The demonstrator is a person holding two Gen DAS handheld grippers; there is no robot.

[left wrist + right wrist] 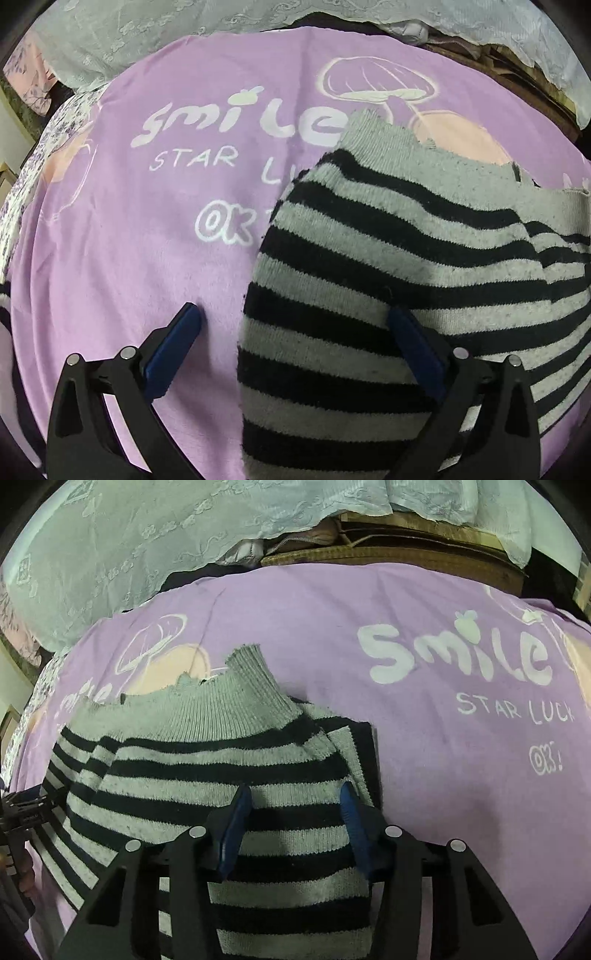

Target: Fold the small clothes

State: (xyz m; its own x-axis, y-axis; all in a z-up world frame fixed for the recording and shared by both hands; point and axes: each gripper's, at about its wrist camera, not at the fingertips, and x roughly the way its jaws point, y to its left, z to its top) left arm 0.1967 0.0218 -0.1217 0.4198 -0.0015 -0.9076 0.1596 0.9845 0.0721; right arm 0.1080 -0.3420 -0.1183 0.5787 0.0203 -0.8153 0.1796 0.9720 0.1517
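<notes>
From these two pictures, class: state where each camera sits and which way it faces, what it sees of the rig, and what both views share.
Left wrist: sits on the left gripper, faces along its open fingers over the striped sweater's left edge.
Right wrist: sits on the right gripper, faces across the sweater's middle toward its collar; fingers apart.
Shared: the sweater, the purple blanket and the lace cloth behind.

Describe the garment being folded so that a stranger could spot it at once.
Find the purple blanket printed with "smile" and mushrooms. On it lies a knitted sweater in black and grey stripes, with a plain grey ribbed collar frayed along its edge. It is the only striped thing there.
</notes>
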